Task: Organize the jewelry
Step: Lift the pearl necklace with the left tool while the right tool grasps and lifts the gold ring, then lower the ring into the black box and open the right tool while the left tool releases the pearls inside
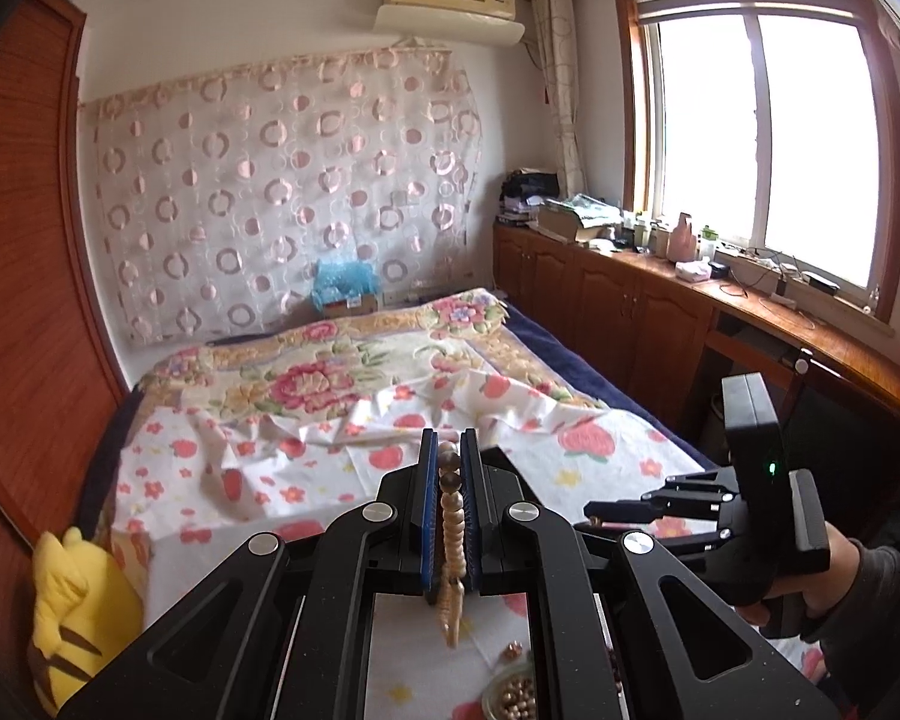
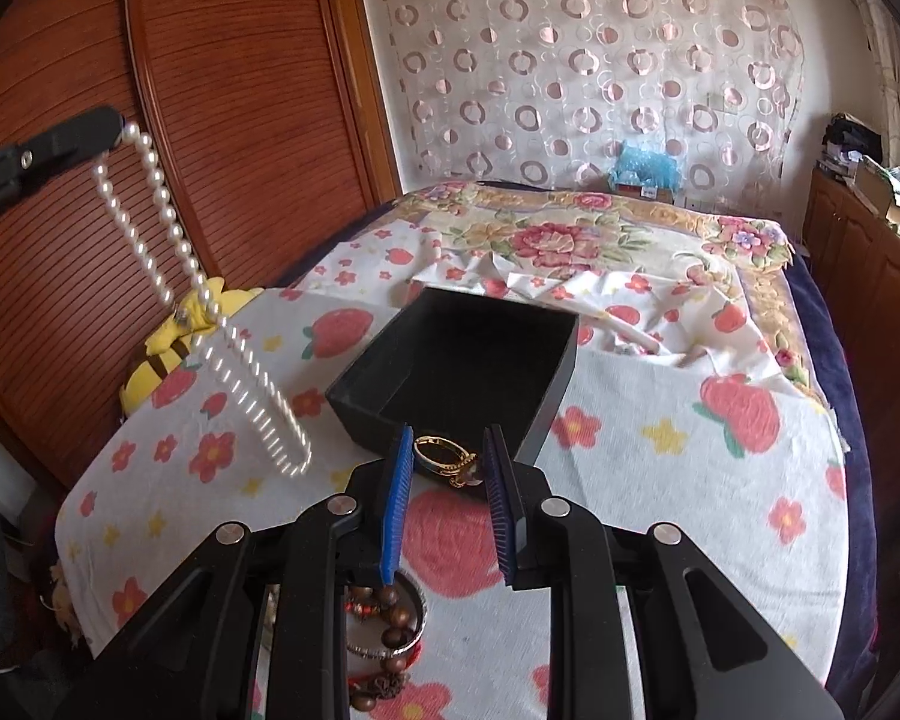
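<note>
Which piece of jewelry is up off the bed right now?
The white pearl necklace: it dangles from the closed left gripper. The gold ring lies by the black box, and the brown bead bracelets lie on the cloth.

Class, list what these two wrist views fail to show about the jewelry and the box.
- Pearl necklace: its lower loop is motion-blurred in the right wrist view; in the left wrist view the left gripper hides most of it.
- Black box: dark interior, contents unreadable.
- Gold bangle: partly behind the right gripper.
- Brown beads: covered by gripper body, right wrist view.
</note>
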Tool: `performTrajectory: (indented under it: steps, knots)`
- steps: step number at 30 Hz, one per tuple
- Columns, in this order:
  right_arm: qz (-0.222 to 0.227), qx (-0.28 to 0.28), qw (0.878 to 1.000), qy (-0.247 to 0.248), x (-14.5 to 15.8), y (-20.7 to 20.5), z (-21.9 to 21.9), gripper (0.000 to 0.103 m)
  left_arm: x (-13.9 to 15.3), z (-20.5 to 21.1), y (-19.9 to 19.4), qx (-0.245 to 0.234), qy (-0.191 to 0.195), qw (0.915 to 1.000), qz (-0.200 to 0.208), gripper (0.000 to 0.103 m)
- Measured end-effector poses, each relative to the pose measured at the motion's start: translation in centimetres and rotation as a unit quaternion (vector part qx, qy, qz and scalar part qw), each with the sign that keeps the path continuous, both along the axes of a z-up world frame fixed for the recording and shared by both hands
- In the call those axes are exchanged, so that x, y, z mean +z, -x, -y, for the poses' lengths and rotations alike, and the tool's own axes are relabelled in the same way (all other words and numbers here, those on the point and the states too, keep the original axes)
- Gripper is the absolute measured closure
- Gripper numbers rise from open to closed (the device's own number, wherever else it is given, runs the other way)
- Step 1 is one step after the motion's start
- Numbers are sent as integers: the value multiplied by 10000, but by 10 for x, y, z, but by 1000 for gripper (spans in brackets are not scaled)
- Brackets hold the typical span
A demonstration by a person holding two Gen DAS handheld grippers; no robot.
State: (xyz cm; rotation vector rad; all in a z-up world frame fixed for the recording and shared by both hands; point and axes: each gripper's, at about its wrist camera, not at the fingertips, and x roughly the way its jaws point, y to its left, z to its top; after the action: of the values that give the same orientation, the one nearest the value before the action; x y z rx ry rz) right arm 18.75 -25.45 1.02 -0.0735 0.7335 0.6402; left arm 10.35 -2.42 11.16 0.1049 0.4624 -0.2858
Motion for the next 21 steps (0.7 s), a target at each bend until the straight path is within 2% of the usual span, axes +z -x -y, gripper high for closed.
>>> performTrajectory:
  steps: [13,18,21]
  knots:
    - [101,-14,9999,58,5,-25,-11,77,42,15,-44,281,-182,9989,316,96]
    - [110,-16,9999,46,5,-28,-11,77,31,18,-56,362,-279,9987,221,96]
    - [125,-23,9999,37,4,-30,-11,77,13,16,-66,379,-275,9989,10,96]
